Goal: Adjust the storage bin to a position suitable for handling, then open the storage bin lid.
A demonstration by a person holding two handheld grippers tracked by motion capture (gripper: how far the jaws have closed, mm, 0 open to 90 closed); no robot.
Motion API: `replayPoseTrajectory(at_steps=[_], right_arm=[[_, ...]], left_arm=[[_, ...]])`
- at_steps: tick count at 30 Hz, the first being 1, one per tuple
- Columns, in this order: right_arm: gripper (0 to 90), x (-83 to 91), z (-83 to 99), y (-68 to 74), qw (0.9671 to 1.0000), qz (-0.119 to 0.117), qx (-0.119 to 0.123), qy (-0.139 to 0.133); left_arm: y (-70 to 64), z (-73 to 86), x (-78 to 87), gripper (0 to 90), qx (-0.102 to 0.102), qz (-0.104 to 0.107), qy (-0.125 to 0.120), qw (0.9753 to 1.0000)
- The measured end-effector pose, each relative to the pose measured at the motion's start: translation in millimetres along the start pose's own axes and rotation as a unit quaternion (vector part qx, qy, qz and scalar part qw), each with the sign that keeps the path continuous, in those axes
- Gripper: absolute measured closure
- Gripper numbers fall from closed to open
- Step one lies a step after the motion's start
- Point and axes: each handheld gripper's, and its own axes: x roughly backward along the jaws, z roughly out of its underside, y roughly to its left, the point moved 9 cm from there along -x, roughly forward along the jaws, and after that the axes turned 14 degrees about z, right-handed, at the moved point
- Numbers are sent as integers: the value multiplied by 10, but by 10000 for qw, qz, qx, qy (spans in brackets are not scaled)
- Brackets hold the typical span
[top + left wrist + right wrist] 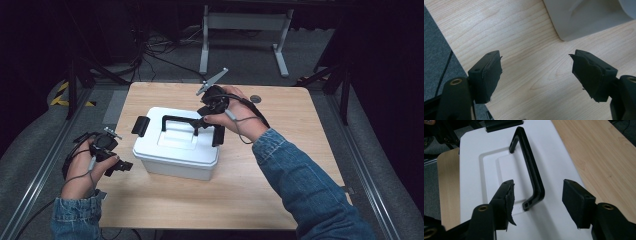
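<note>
Broadly, the wooden table (280, 165) carries one white plastic storage box (175, 150), which sits left of centre with bare wood on every side. Its lid (564, 165) is on, the black carry handle (530, 167) stands upright along the lid's middle, and a black latch (140, 125) shows at the box's left end.

The right gripper (212, 107) hovers over the right end of the handle, released, its fingers (576, 202) spread to either side of the handle's foot and gripping nothing. The step in hand looks like taking the handle: better to come straight down so the bar sits deep between the pads, then clench squarely, since the bar is thin and could slip out.

The left gripper (112, 155) hangs near the table's left edge, just beside the box's near-left corner, released and empty. It has little room leftward; the right half of the table lies open.
</note>
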Motion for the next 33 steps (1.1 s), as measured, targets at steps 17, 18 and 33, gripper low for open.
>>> replayPoseTrajectory(at_steps=[17,18,33], right_arm=[[606,-315,-55,144,9993,-21,275,252],[635,-316,-56,149,9992,-10,299,255],[834,-250,-58,259,9949,-298,922,271]], left_arm=[[-7,-59,-13,241,-77,35,-33,10000],[-6,-58,-13,241,-63,29,-37,10000],[2,7,15,241,-11,10,-63,10000]])
